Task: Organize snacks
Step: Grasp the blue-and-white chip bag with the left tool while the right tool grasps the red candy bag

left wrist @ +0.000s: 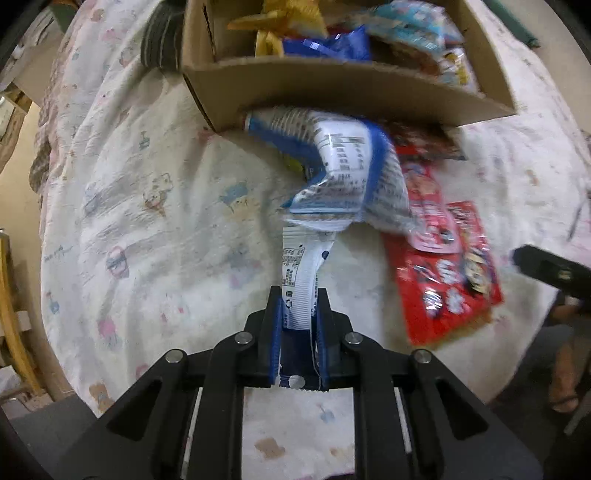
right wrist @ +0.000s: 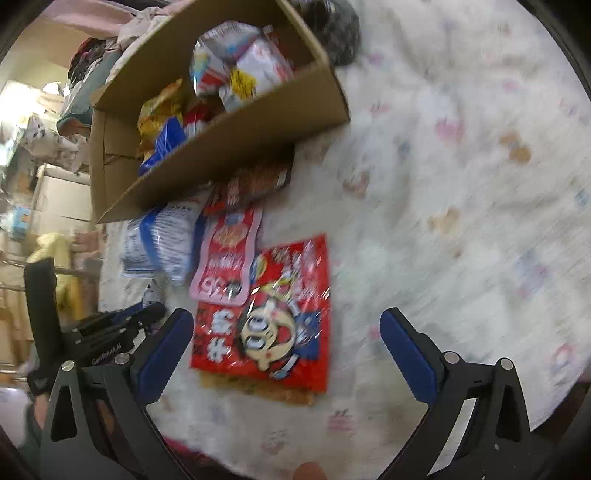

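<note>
**Left gripper has the blue-and-white packet by its tail**

While the left gripper (left wrist: pixel 298 295) pinches the sealed end of a blue-and-white snack packet (left wrist: pixel 340 173), its blue pads pressed tight on the crimped strip, the rest of that packet stretches forward and away, twisted, its far end reaching the near wall of the cardboard box (left wrist: pixel 332 88). That box sits straight ahead of the left gripper and is already loaded: a yellow bag (left wrist: pixel 284 22), a blue packet (left wrist: pixel 332 46) and pale wrappers show above the rim.

Over to the right gripper (right wrist: pixel 286 350), and its jaws are spread wide with nothing between the pads. Lying flat just ahead of it on the printed cloth (right wrist: pixel 461 184) is a red snack bag with a cartoon face (right wrist: pixel 269 317). Beyond that bag, overlapping its far edge, is a pink packet (right wrist: pixel 227 254), and further ahead a dark red packet (right wrist: pixel 255 184) lies against the foot of the box. Forward and to the left of the right gripper, the blue-and-white packet shows beside the pink one. There is motion blur in both views.
</note>
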`<state>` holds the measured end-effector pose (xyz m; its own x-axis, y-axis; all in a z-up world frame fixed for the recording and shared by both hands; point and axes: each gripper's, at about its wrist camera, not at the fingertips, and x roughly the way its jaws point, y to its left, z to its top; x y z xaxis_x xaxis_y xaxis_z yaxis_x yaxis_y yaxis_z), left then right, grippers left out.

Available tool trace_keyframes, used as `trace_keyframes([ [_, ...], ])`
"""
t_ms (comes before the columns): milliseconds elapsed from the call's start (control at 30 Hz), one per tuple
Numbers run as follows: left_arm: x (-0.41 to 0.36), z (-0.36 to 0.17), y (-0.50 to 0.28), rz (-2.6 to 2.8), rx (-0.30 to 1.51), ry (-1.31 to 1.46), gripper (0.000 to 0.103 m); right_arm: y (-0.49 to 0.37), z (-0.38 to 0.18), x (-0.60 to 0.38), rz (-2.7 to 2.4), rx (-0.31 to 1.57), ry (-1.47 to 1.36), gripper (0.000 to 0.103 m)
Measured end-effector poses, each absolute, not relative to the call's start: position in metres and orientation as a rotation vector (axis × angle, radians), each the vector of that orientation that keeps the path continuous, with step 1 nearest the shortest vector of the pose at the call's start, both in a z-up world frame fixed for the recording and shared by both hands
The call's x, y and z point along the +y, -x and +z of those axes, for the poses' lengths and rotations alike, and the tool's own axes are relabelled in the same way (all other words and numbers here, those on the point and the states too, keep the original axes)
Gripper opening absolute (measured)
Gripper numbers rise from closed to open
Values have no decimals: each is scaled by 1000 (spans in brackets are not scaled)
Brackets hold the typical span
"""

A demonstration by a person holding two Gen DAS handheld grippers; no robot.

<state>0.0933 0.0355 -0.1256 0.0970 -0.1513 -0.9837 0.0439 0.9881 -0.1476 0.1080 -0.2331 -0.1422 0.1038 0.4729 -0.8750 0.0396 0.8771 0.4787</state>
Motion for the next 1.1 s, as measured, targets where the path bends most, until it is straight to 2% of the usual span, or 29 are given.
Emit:
trace_keyframes([
  [133,35,-94,-82,-135,1368,47,13,-105,-149,-231,360,1471,-453,101],
  [200,37,-86,-81,-139,1342,56,13,-105,-158,-233,355,1505,-483,88],
  [333,35,-82,-80,-154,1324,80,13,-105,-172,-235,336,1558,-489,76],
  [400,33,-81,-78,-152,1309,73,13,-105,-173,-233,359,1557,-501,66],
  [500,35,-81,-80,-147,1297,86,13,-105,-167,-225,443,1534,-539,59],
  [733,42,-77,-79,-146,1288,117,13,-98,-140,-205,616,1424,-590,59],
  [867,45,-77,-80,-139,1289,127,13,-99,-133,-193,623,1376,-505,59],
  [1100,47,-81,-80,-126,1297,132,13,-107,-122,-203,675,1304,-605,59],
])
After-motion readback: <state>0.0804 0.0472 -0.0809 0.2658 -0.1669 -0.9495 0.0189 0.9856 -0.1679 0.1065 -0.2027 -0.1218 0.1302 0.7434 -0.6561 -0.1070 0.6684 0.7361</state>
